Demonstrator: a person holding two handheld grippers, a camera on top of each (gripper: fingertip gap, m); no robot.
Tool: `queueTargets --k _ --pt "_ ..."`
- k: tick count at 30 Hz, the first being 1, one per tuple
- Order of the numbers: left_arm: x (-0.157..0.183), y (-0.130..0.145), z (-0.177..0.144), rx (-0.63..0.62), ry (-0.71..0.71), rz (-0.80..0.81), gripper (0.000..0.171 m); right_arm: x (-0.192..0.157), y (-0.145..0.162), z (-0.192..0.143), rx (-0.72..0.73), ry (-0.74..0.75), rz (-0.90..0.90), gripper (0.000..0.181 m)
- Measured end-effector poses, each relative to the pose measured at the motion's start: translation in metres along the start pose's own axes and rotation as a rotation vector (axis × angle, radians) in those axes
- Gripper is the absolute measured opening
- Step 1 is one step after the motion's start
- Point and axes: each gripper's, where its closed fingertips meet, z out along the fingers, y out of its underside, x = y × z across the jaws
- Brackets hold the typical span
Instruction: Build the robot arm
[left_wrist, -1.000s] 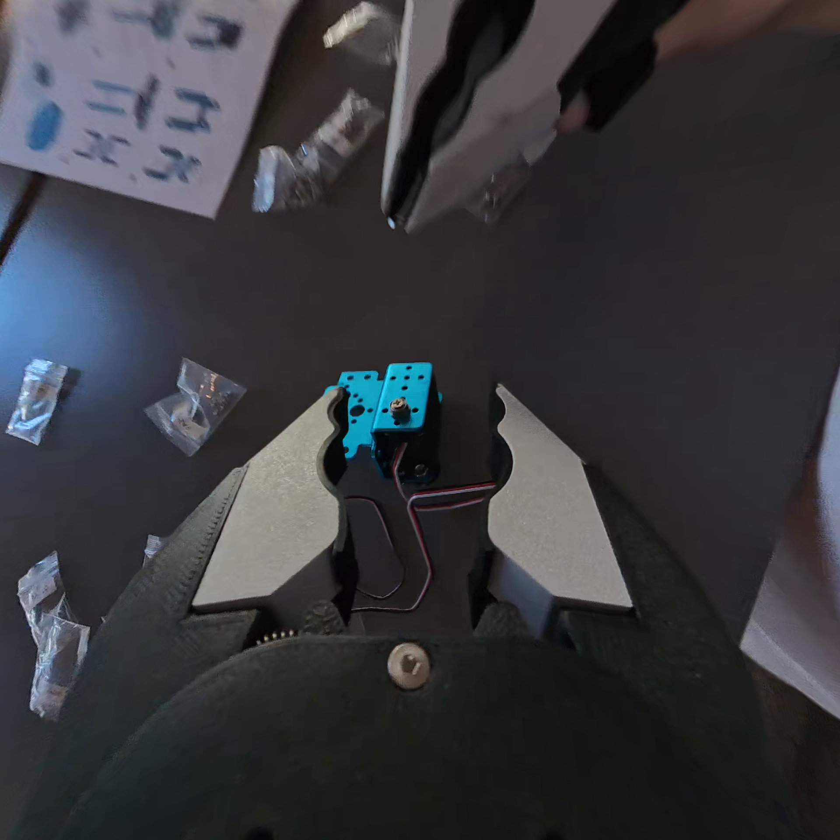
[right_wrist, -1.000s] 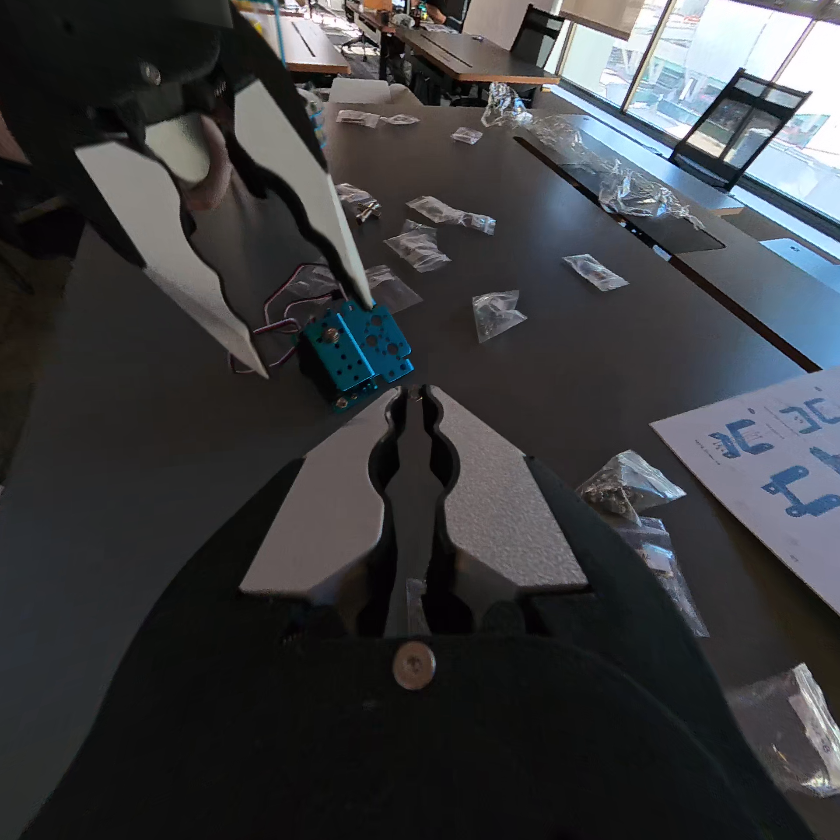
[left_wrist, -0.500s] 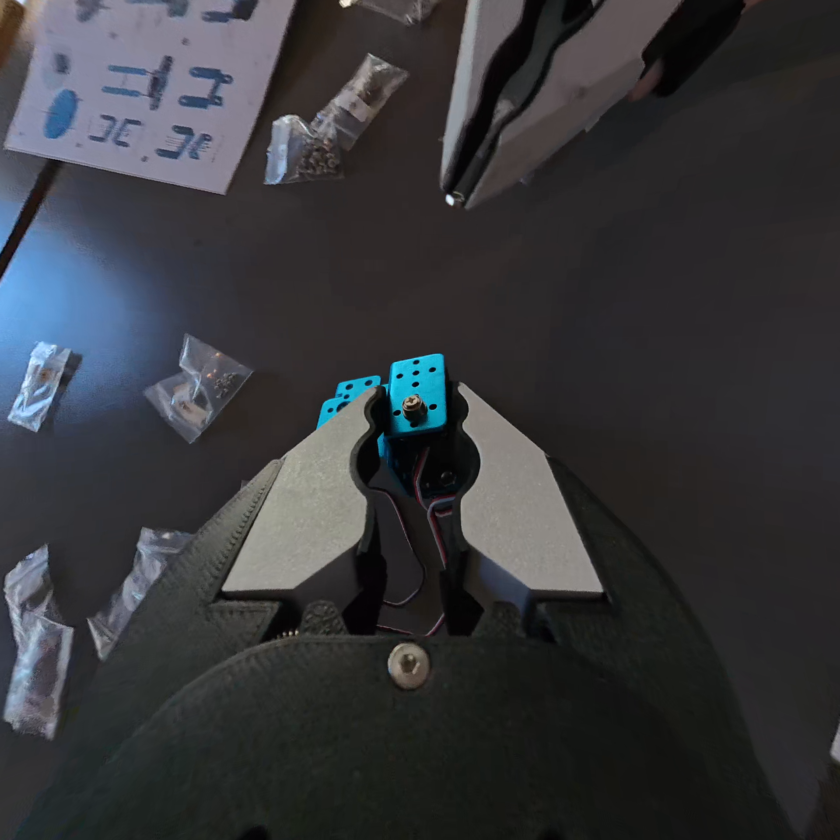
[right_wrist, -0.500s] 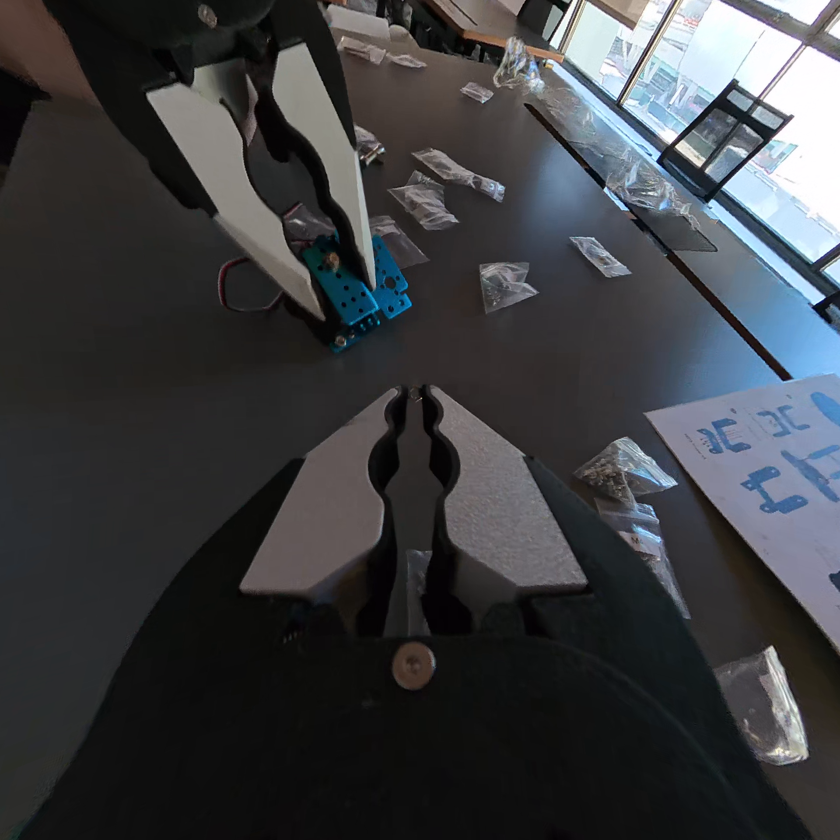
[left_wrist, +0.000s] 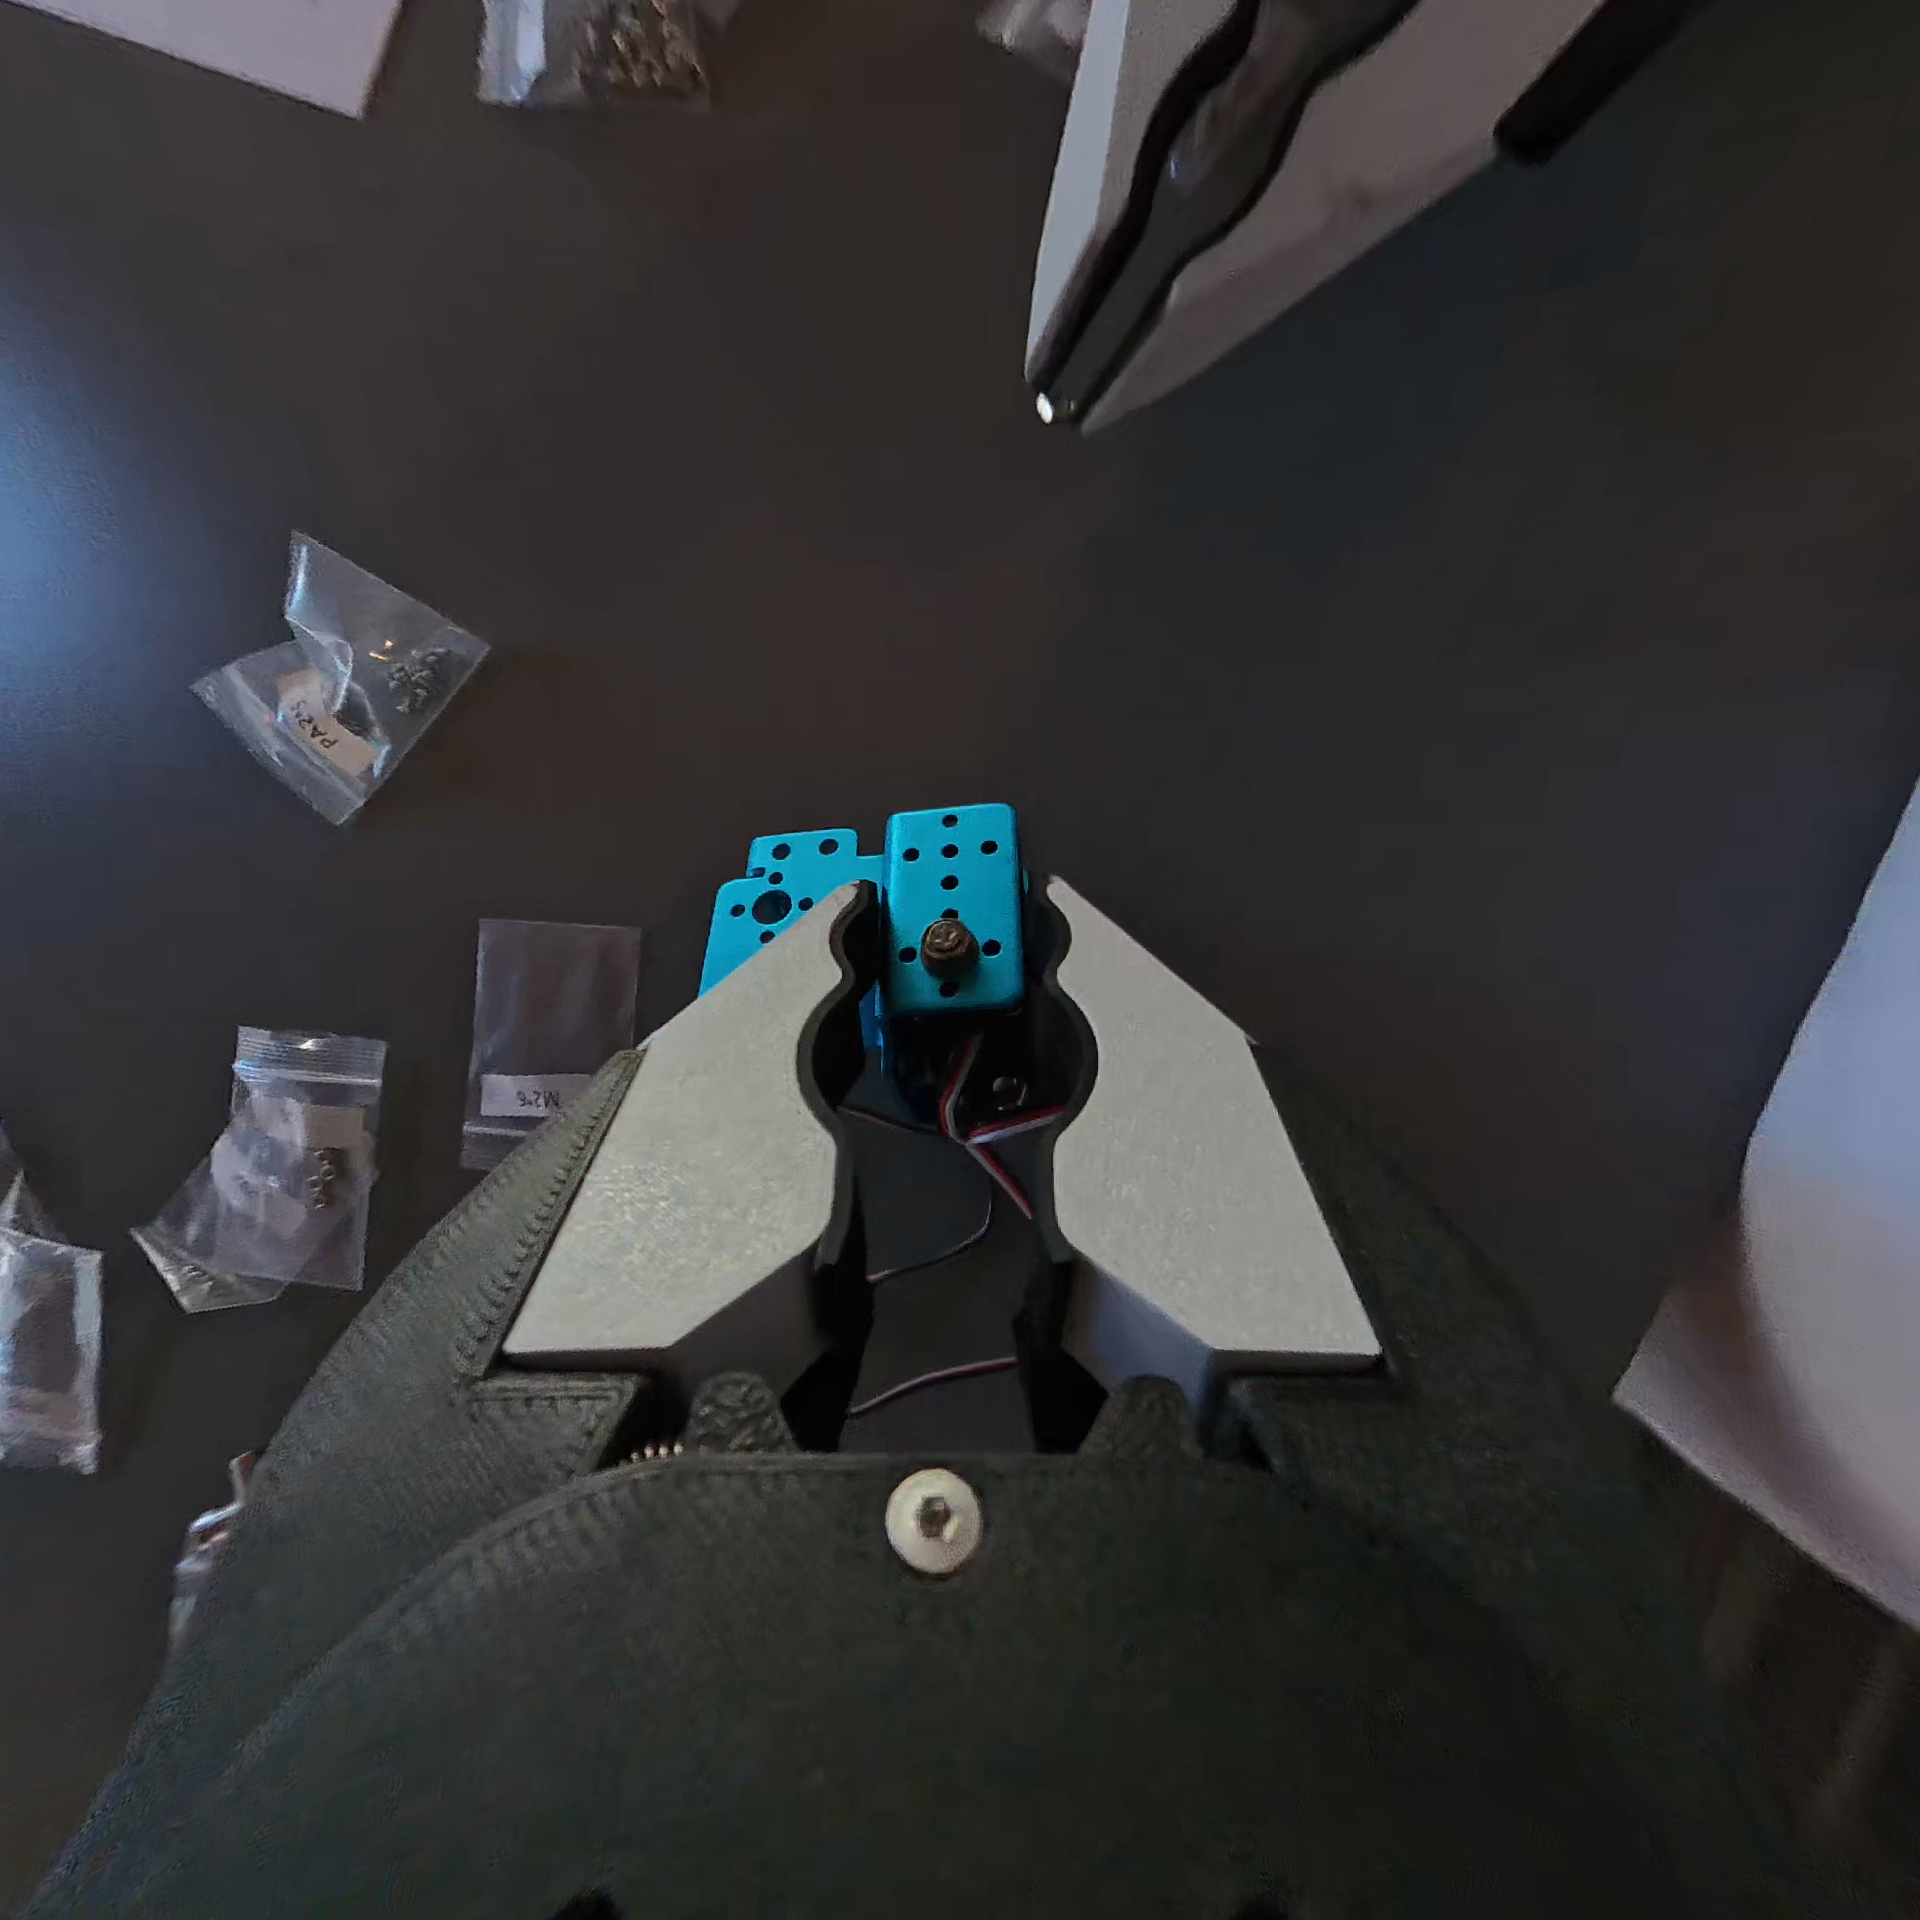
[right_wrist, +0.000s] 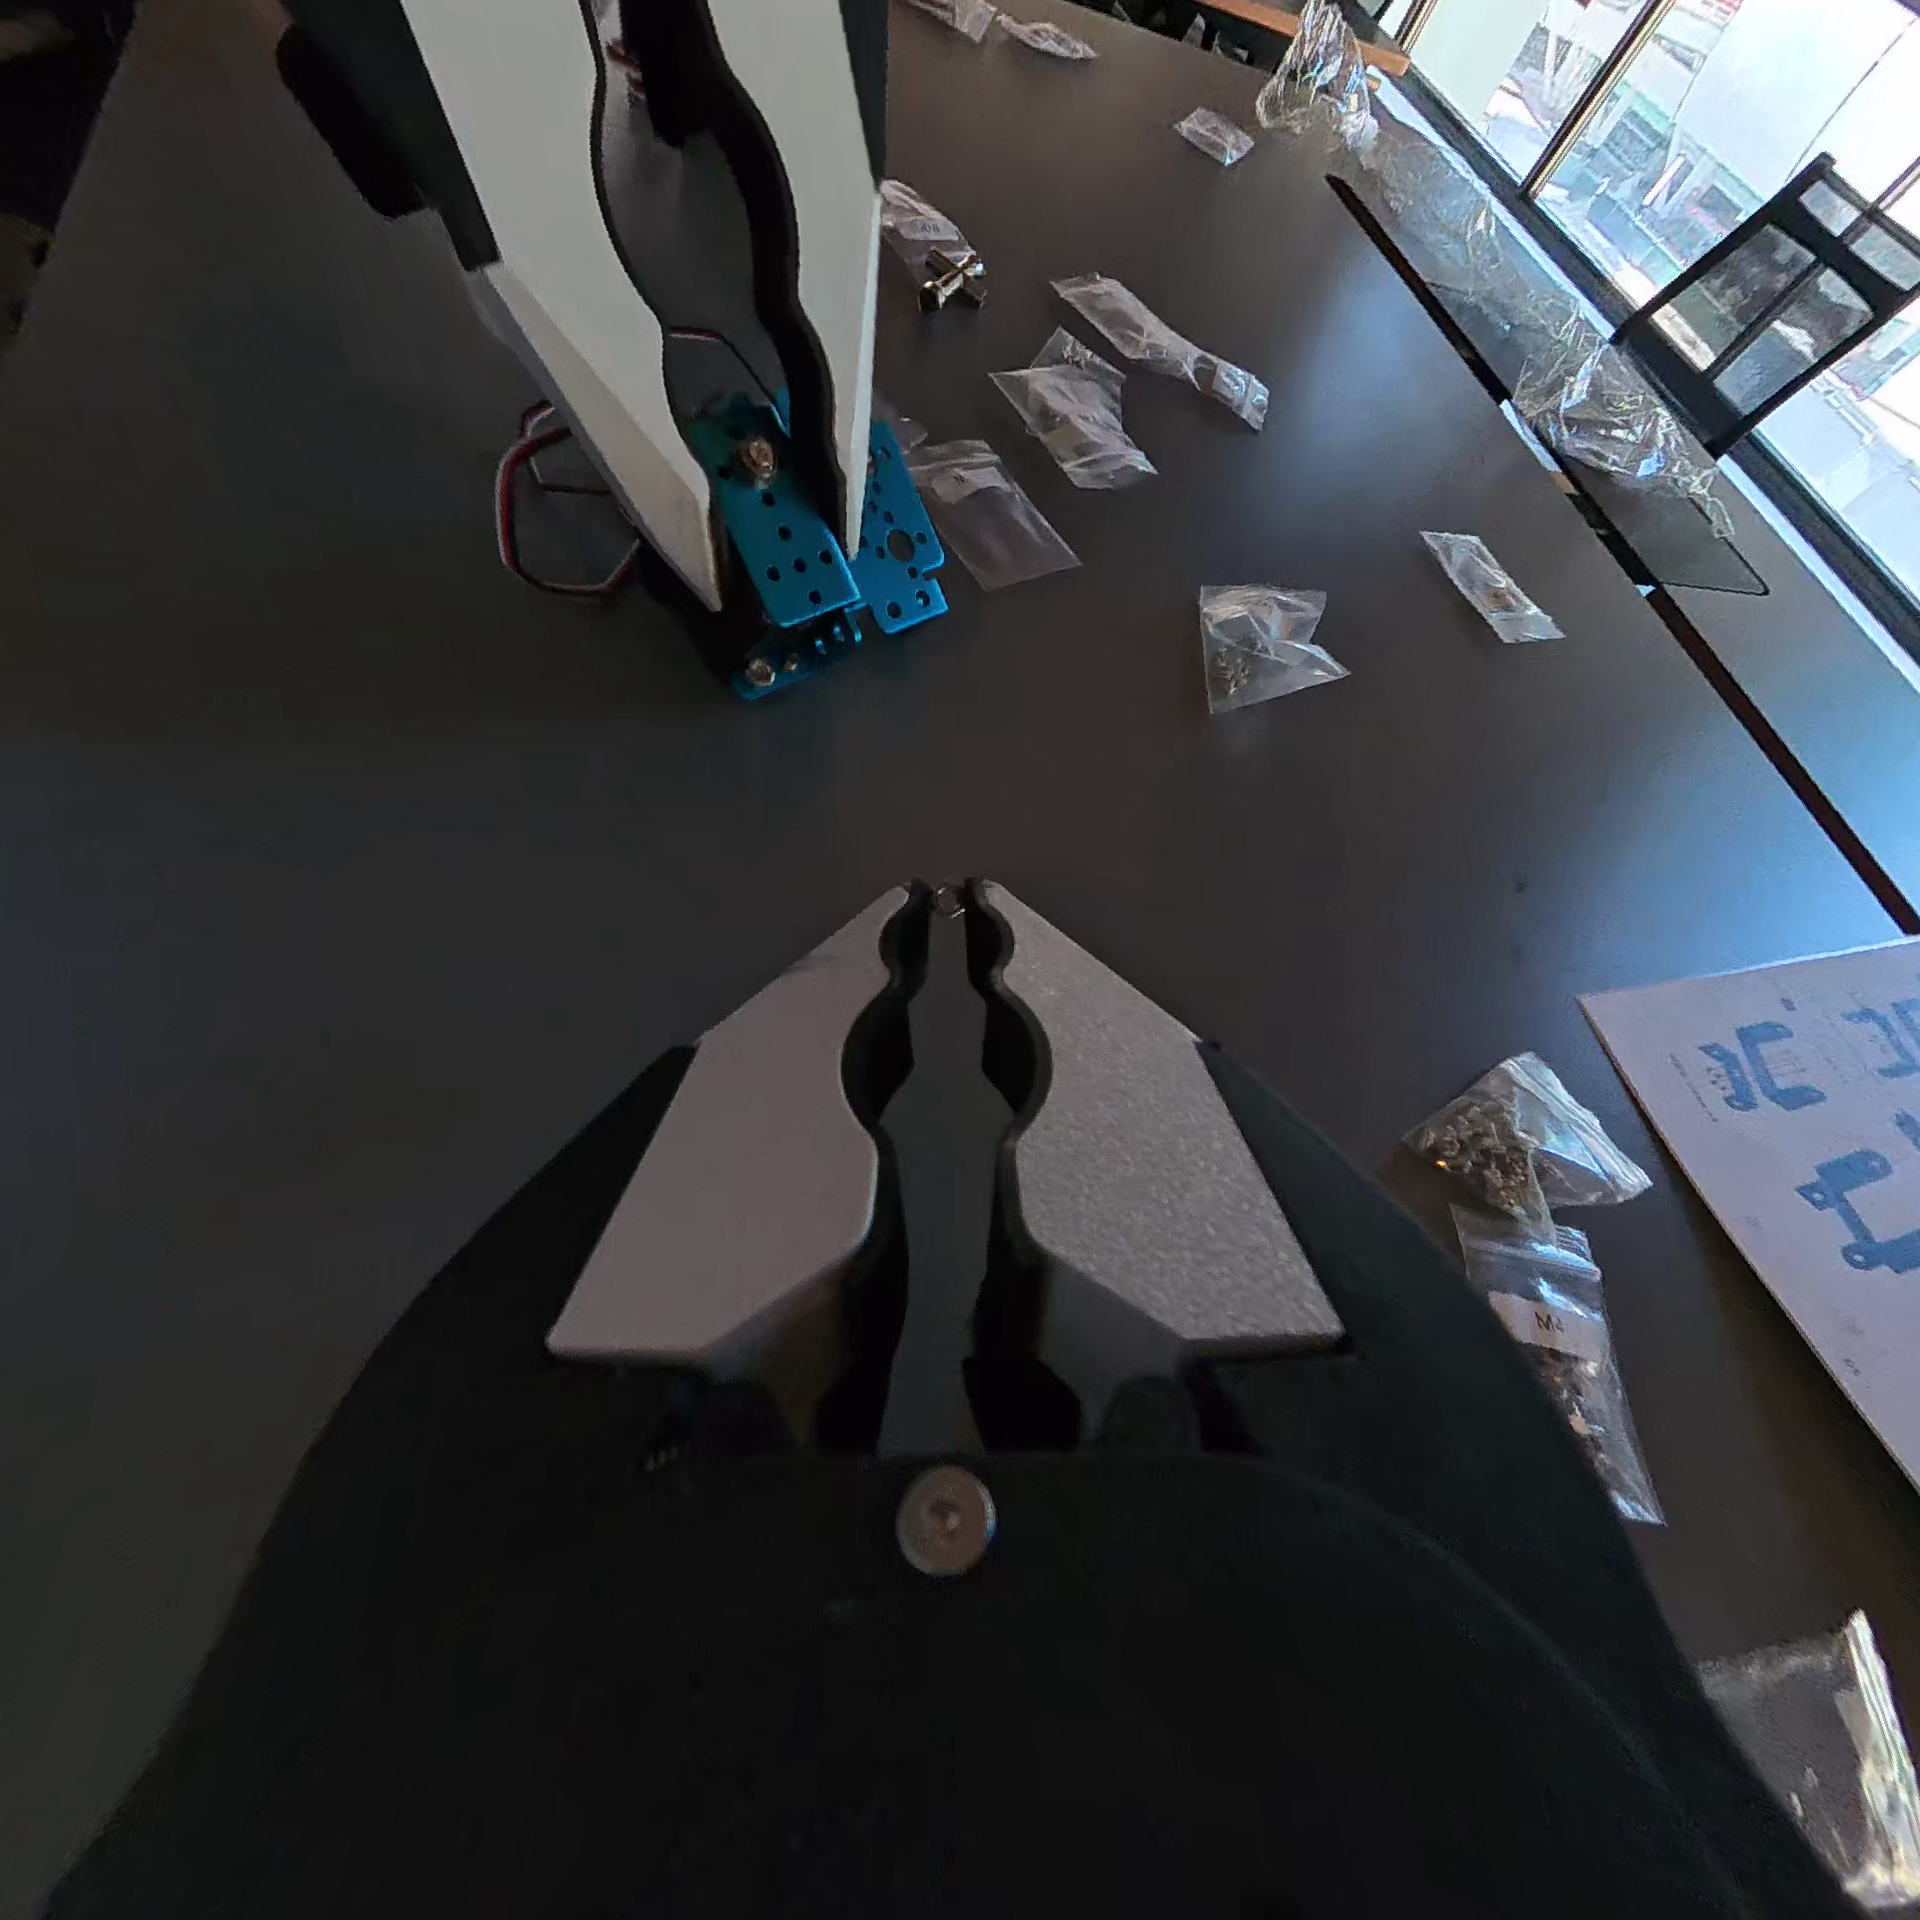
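1. We see the left gripper (left_wrist: 951, 904), spread wide a second ago, now clamping its jaws on the blue servo bracket (left_wrist: 951, 914), which stands on the tabletop (left_wrist: 1351, 727).
2. The right gripper (right_wrist: 943, 896), near the bracket, pinches a tiny metal fastener (right_wrist: 945, 902), jaws almost closed.
3. Clear parts bags (right_wrist: 1262, 639) lie beyond the bracket; windows (right_wrist: 1662, 83) are far behind.

Your left wrist view looks steeply down, close over the dark table (left_wrist: 1351, 727). Your right looks low across it toward the windows (right_wrist: 1714, 94); both share the blue bracket assembly (left_wrist: 951, 914).
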Motion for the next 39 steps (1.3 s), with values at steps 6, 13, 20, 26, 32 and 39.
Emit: queueTargets --k 6,13,20,26,32,39 --pt "0.003 0.004 0.002 -0.198 0.011 0.095 0.041 0.007 -0.003 -0.011 0.025 0.028 0.010 0.006" --pt "-0.003 0.008 0.002 -0.245 -0.075 0.206 0.030 0.007 -0.008 -0.015 0.040 0.045 -0.019 0.006" --pt "-0.010 0.002 0.003 -0.105 -0.088 0.045 0.029 0.005 -0.003 -0.011 0.026 0.026 -0.006 0.006" --pt "-0.009 -0.018 0.002 0.200 -0.076 -0.107 0.028 0.007 0.000 -0.010 0.028 0.016 0.030 0.006" --pt "0.004 -0.013 -0.004 0.354 -0.106 -0.131 0.028 -0.012 -0.018 -0.005 0.093 -0.079 0.049 0.006" --pt "0.021 -0.019 -0.004 0.444 -0.152 -0.018 0.027 -0.024 -0.037 0.020 0.062 -0.217 0.077 0.006"
